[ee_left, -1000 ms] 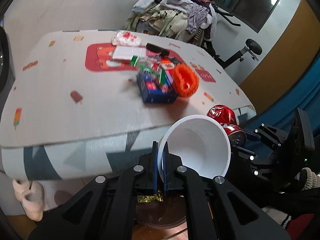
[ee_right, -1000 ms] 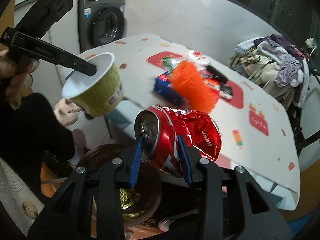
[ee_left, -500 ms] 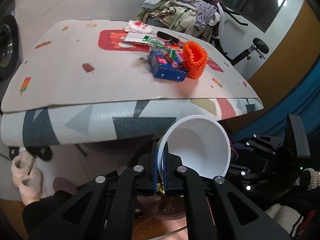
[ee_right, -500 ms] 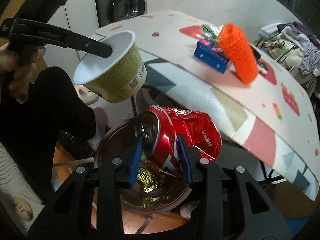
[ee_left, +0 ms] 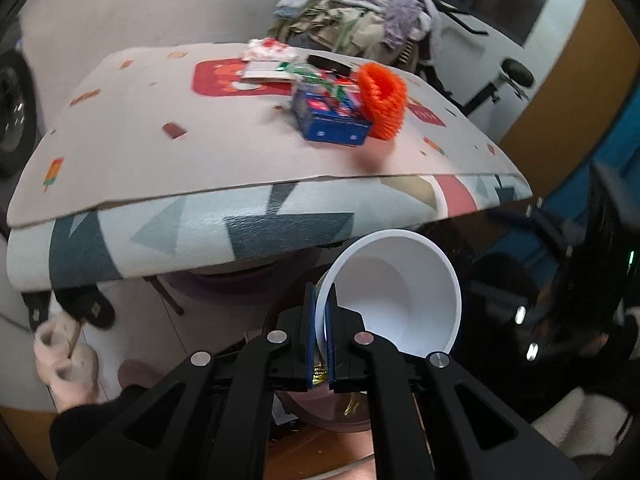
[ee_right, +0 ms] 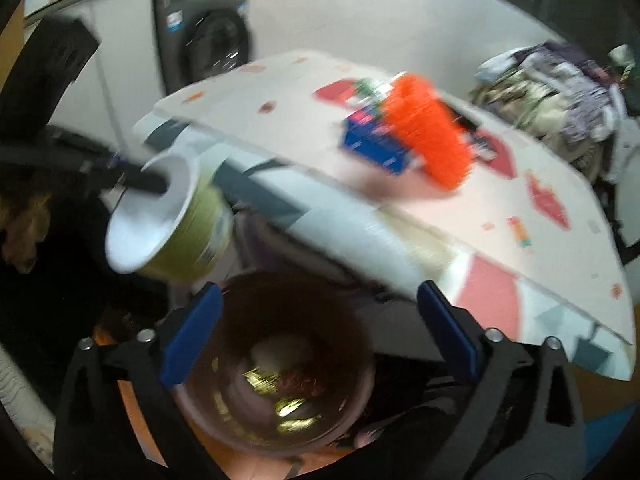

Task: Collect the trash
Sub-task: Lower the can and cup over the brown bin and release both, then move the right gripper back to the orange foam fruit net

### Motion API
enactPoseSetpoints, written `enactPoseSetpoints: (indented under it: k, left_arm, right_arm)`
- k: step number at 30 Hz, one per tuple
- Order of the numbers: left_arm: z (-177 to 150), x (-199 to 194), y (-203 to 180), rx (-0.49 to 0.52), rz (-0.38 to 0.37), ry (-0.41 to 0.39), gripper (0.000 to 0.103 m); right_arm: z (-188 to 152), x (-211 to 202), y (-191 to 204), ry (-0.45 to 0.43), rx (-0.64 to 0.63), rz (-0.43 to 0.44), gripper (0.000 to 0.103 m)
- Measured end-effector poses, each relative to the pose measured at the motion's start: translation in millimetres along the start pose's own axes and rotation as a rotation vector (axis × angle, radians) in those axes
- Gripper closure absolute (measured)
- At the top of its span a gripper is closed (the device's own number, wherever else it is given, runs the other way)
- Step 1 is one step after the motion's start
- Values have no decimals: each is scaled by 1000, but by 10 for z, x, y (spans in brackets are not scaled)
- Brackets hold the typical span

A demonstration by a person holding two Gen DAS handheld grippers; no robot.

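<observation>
My left gripper [ee_left: 320,332] is shut on the rim of a white paper cup [ee_left: 394,300] with a green outside [ee_right: 192,236], held tilted below the table edge over a brown trash bin [ee_right: 280,356]. My right gripper [ee_right: 320,336] is open and empty right above the bin's mouth. Gold and red trash [ee_right: 288,392] lies blurred at the bin's bottom; the red can is not clearly seen. The bin shows partly behind the left fingers [ee_left: 332,416].
A patterned table [ee_left: 208,152] carries a blue box [ee_left: 332,120], an orange mesh roll [ee_left: 382,100] and packets [ee_left: 276,60]. Clothes pile [ee_left: 360,24] behind it. A washing machine [ee_right: 204,48] stands at the far left. Slippers [ee_left: 64,352] lie on the floor.
My right gripper has opened and the crushed red can has left it, over the bin. The left gripper still holds the cup and has dropped a little lower.
</observation>
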State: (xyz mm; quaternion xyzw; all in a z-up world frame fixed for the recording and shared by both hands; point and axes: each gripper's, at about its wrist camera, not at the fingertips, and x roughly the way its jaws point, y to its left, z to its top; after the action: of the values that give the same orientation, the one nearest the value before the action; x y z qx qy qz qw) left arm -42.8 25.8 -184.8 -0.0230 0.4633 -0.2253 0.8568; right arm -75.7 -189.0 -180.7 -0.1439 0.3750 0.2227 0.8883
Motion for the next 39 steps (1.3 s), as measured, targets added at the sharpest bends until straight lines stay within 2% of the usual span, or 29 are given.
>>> enactPoseSetpoints:
  k: [4, 9, 17, 24, 29, 30, 32, 33, 34, 35, 37, 39]
  left_arm:
    - [-21, 117, -87, 76, 7, 0, 98]
    - [-131, 297, -129, 118, -23, 15, 98]
    - [-200, 511, -197, 155, -18, 75, 98]
    - [-227, 561, -250, 184, -10, 92, 98]
    - [-248, 569, -323, 216, -12, 95, 93]
    - [-254, 564, -341, 224, -11, 95, 91]
    - [-259, 560, -358, 234, 0, 92, 72]
    - [-262, 553, -365, 235, 8, 87, 51]
    - [-259, 535, -364, 234, 16, 75, 43]
    - [-255, 515, -358, 230, 22, 62, 42]
    - [-239, 477, -319, 209, 46, 39, 28]
    - [-224, 442, -276, 186, 73, 18, 22]
  right_arm:
    - [0, -90, -157, -85, -8, -111, 6]
    - [-63, -54, -364, -80, 95, -134, 6]
    - [-100, 43, -493, -44, 161, -114, 6]
    - [-107, 44, -504, -44, 167, -110, 6]
    - [-100, 41, -476, -41, 157, -114, 6]
    - [-98, 45, -472, -40, 156, -114, 6]
    - [-98, 46, -471, -40, 157, -114, 6]
    - [-98, 46, -471, -41, 157, -114, 6]
    - [-98, 46, -471, -41, 157, -114, 6]
    - [-97, 47, -468, -40, 156, -114, 6]
    - [-97, 46, -471, -41, 157, -114, 6]
    - [-95, 44, -473, -42, 158, -114, 6]
